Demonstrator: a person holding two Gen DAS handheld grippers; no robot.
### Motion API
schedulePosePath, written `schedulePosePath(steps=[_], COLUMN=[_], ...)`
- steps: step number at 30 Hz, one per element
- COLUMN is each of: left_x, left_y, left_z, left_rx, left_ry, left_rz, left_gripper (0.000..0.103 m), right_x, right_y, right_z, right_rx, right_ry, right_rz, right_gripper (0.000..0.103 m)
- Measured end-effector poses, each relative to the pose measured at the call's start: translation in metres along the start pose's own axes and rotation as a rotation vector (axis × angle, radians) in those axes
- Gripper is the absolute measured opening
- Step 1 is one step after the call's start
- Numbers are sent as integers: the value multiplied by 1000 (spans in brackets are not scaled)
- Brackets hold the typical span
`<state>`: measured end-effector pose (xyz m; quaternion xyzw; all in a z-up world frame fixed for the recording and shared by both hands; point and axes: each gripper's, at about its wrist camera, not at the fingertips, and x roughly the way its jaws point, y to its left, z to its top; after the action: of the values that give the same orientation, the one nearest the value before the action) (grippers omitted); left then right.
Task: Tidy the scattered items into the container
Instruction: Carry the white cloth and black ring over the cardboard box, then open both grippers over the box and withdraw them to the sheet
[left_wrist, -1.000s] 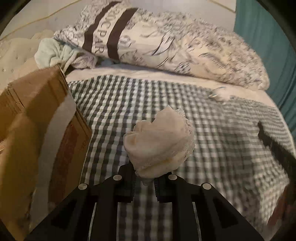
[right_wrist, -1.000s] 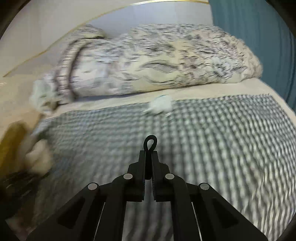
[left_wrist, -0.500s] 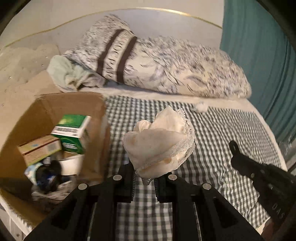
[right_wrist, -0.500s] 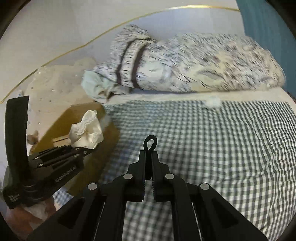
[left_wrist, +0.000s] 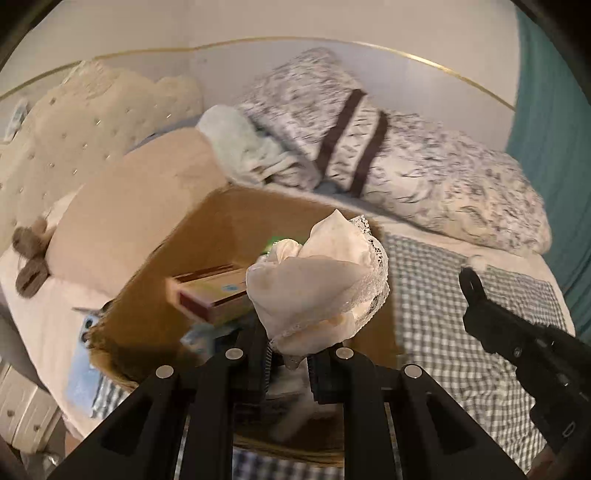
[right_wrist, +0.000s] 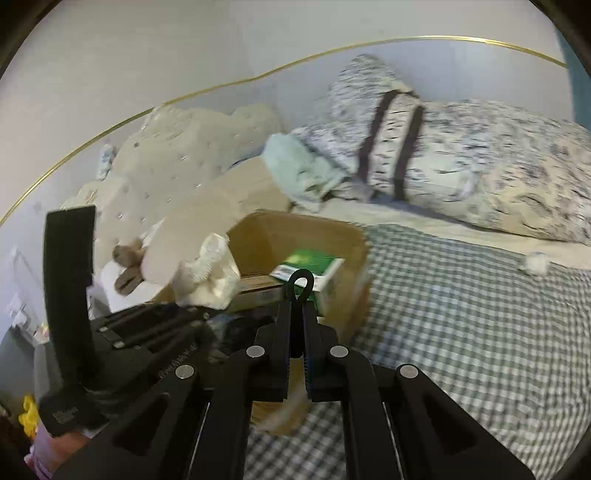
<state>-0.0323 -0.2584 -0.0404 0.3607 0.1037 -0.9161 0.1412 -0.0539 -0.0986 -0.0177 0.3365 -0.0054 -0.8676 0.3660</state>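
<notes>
My left gripper (left_wrist: 290, 363) is shut on a cream lace-edged cloth (left_wrist: 319, 291) and holds it above the open cardboard box (left_wrist: 236, 214). The box holds a brown carton (left_wrist: 210, 295) and a green carton (right_wrist: 308, 264). In the right wrist view the cloth (right_wrist: 208, 273) hangs over the box's near left side. My right gripper (right_wrist: 295, 354) is shut on a small black loop-ended item (right_wrist: 300, 286), just right of the box over the checked blanket. A small white wad (right_wrist: 535, 263) lies far right on the bed.
The box (right_wrist: 347, 240) stands on a bed with a checked blanket (right_wrist: 461, 314). Patterned pillows (right_wrist: 480, 155), a pale green cloth (right_wrist: 299, 170) and a beige tufted cushion (left_wrist: 74, 136) lie behind. A teal curtain (left_wrist: 554, 129) hangs at right. A blue item (left_wrist: 83, 354) lies left of the box.
My left gripper has carried the cloth left until it hangs over the box opening. My right gripper has also swung left toward the box, still shut on the black item.
</notes>
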Motion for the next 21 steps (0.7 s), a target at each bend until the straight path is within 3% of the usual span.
schedulePosePath(steps=[7, 11, 13, 15, 17, 18, 19, 21], left_x=[16, 22, 25, 24, 23, 21, 19, 19], left_y=[30, 38, 41, 41, 41, 41, 42, 44], left_z=[0, 3, 3, 2, 1, 1, 0, 1], left_rx=[-6, -1, 4, 17, 22, 19, 13, 8], left_ry=[40, 46, 43, 26, -10, -31, -46, -36], left_rz=[26, 19, 21, 27, 35, 42, 44, 33], left_gripper=[16, 16, 21, 42, 91, 99, 99, 103], right_x=[67, 92, 100, 102, 104, 103, 100, 88], right_y=[23, 25, 24, 20, 19, 19, 19, 17], right_z=[14, 17, 18, 19, 21, 21, 22, 23], right_rx=[-4, -6, -1, 3, -3, -2, 7, 38], right_ry=[74, 110, 125, 123, 117, 111, 93, 21], right_rz=[53, 40, 23, 8, -4, -7, -18, -31], right_gripper=[5, 6, 7, 7, 27, 61, 87, 89])
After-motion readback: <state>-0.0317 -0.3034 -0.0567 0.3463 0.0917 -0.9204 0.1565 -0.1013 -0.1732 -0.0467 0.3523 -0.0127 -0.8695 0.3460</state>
